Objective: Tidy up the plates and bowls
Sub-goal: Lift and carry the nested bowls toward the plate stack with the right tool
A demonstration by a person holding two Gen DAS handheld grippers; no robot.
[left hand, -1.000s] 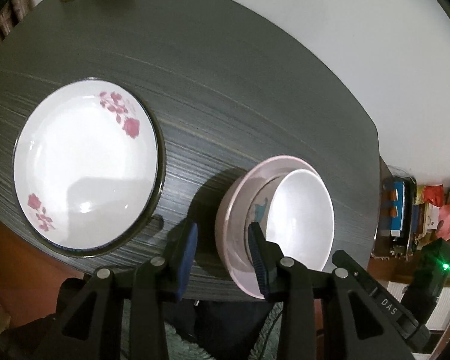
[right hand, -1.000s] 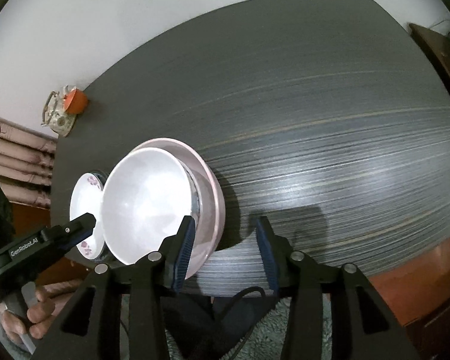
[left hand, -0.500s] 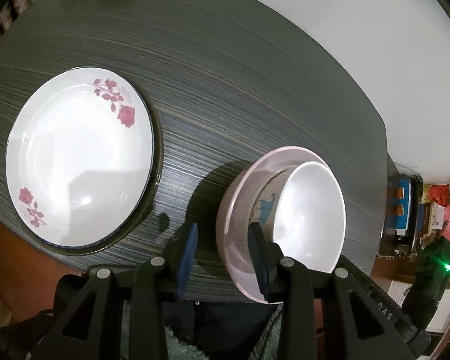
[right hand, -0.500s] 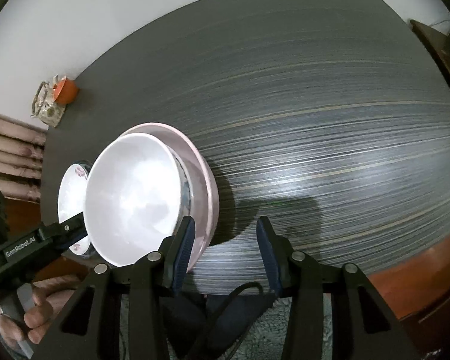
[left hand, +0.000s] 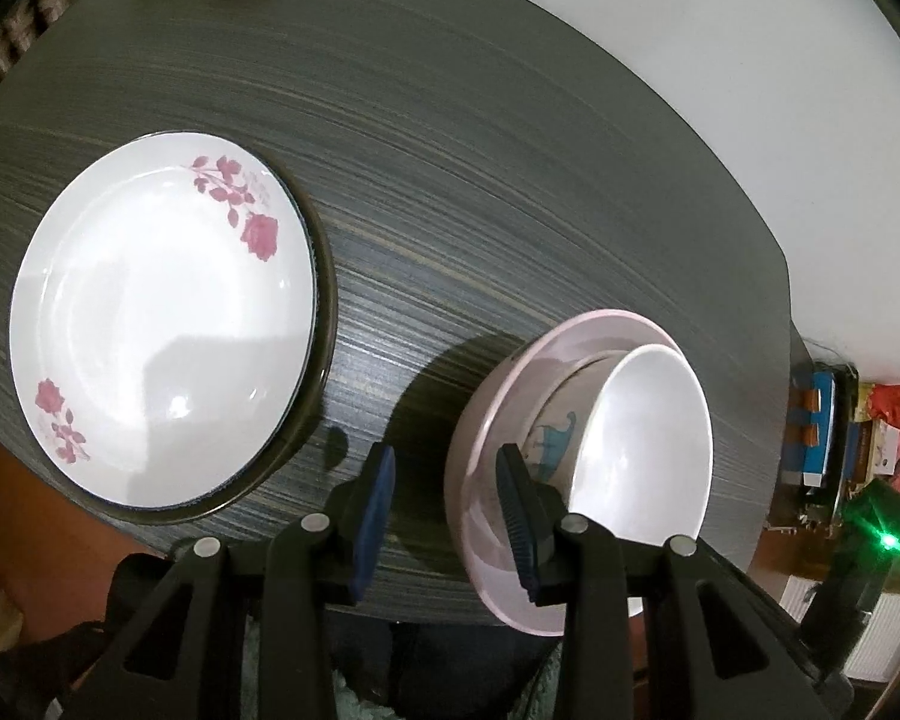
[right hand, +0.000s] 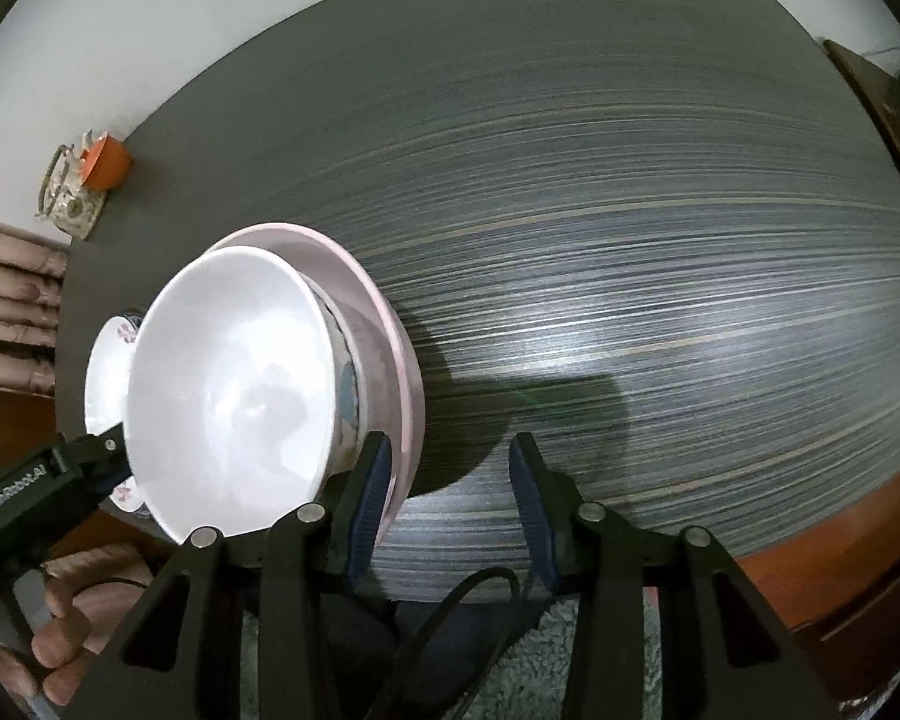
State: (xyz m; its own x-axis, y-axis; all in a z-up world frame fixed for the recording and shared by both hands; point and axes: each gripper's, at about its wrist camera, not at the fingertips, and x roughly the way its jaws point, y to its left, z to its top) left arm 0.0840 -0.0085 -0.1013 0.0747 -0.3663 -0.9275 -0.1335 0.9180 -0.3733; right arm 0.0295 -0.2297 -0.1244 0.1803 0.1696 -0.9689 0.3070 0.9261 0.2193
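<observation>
A dark streaked desk carries the crockery near its front edge. On the left side sits a white plate with pink roses, lying flat on a darker plate whose rim peeks out beneath it. Well apart to its right stands a pink bowl, and nested inside that is a white bowl with a blue pattern on its outer wall.

The left gripper hangs over the left rim of the pink bowl: one blue pad sits inside the rim, the other outside over the bare desk, so the jaws straddle the rim, spread, with clear space on the outer side. The right gripper straddles the opposite rim in the same way, its left pad close to the pink wall, its right pad over the desk; its jaws have just been closing a little, yet I can't tell that they pinch anything, and a gap still shows. A hand grips the left tool's handle at the lower left of the right wrist view. At the far corner of the desk sits an orange cup beside a patterned holder
</observation>
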